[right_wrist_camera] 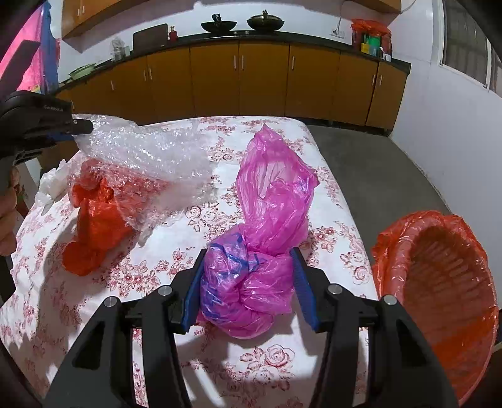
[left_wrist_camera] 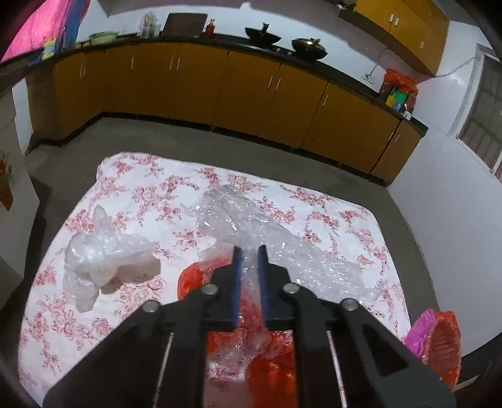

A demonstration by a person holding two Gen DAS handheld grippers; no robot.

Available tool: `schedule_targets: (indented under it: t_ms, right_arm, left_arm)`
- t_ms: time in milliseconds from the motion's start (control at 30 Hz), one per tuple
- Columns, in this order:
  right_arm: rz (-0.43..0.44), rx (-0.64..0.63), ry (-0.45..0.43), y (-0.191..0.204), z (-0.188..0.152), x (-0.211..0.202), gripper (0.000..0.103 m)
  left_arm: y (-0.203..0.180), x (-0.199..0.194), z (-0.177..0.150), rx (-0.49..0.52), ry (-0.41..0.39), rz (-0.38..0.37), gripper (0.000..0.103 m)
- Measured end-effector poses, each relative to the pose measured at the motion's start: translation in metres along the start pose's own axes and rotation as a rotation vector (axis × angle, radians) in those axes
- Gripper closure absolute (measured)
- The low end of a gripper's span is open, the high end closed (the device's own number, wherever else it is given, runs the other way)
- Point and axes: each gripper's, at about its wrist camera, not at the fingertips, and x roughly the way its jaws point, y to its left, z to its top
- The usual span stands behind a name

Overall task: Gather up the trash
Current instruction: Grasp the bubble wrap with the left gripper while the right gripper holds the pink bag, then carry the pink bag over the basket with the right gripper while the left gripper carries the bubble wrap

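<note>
My left gripper [left_wrist_camera: 249, 248] is shut on a sheet of clear bubble wrap [left_wrist_camera: 238, 216], which hangs lifted off the floral tablecloth [left_wrist_camera: 141, 175]. In the right wrist view the left gripper [right_wrist_camera: 83, 127] holds the bubble wrap [right_wrist_camera: 150, 147] over a crumpled orange plastic bag [right_wrist_camera: 97, 207]. That orange bag [left_wrist_camera: 191, 279] lies right under the left jaws. My right gripper [right_wrist_camera: 249, 251] is shut on a knotted pink plastic bag [right_wrist_camera: 251, 282], its blue pads pressing both sides. A white plastic bag [left_wrist_camera: 100, 257] lies at the table's left. A bin lined with orange plastic [right_wrist_camera: 439, 282] stands off the table's right edge.
Yellow-brown cabinets [right_wrist_camera: 263, 81] under a dark counter with pots [right_wrist_camera: 265, 22] run along the far wall. Grey floor [right_wrist_camera: 376, 163] lies between the table and the cabinets. A white wall with a window [right_wrist_camera: 464, 40] is on the right. A hand [right_wrist_camera: 8, 213] shows at the left edge.
</note>
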Motion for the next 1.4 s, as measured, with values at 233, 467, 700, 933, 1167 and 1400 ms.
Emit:
schedule_targets:
  t_ms: [233,467,700,933,1167,1400]
  right_arm:
    - [-0.006,0.025,-0.033,-0.009,0.001,-0.018,0.051]
    - [-0.013,0.042,-0.064,-0.020,0.000,-0.041,0.051]
    - [-0.015,0.069,-0.095,-0.034,-0.004,-0.066,0.051]
    - [-0.007,0.092,-0.099,-0.046,-0.010,-0.077,0.051]
    - [0.000,0.102,-0.098,-0.052,-0.013,-0.084,0.051]
    - [0.017,0.102,-0.090,-0.049,-0.018,-0.083,0.051]
  left_arm:
    - [-0.013,-0.035,-0.001,0.030,-0.069,-0.061,0.097]
    - [-0.030,-0.076,-0.002,0.053,-0.116,-0.134,0.098]
    - [-0.043,-0.113,-0.005,0.075,-0.148,-0.191,0.098]
    - [-0.055,-0.140,-0.007,0.122,-0.169,-0.228,0.098]
    - [-0.042,-0.141,-0.013,0.124,-0.126,-0.193,0.098]
    - [-0.009,-0.127,-0.034,0.151,-0.069,-0.089,0.096]
